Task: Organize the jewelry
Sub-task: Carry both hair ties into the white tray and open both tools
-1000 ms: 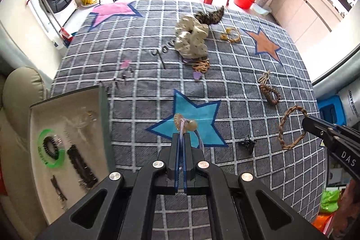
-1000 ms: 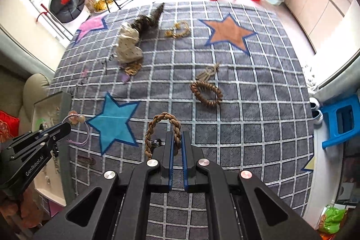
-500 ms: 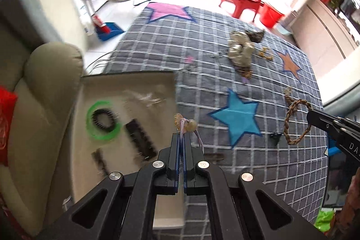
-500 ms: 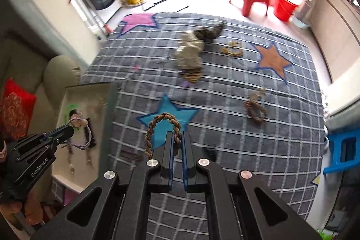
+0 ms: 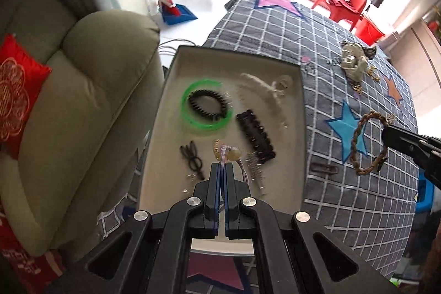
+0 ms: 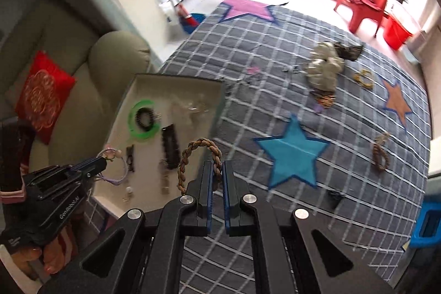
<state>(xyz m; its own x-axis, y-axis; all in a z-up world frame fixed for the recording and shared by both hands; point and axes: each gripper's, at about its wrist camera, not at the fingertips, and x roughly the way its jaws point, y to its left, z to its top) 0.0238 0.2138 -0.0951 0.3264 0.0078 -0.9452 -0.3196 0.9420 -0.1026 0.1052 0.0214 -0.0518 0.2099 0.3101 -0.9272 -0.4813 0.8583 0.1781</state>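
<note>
- Progress is looking partial: your box (image 5: pixel 176 90) is already holding a green ring (image 5: pixel 204 104), black combs and clips.
- Your left gripper (image 5: pixel 222 166) is pinching a thin lilac cord bracelet (image 5: pixel 228 153) with pale glossy beads, hanging over the box.
- Your right gripper (image 6: pixel 217 172) is clamping a brown braided rope bracelet (image 6: pixel 193 153) near the box's edge.
- Several woven and metal pieces are waiting on the checked quilt (image 6: pixel 275 51).
</note>
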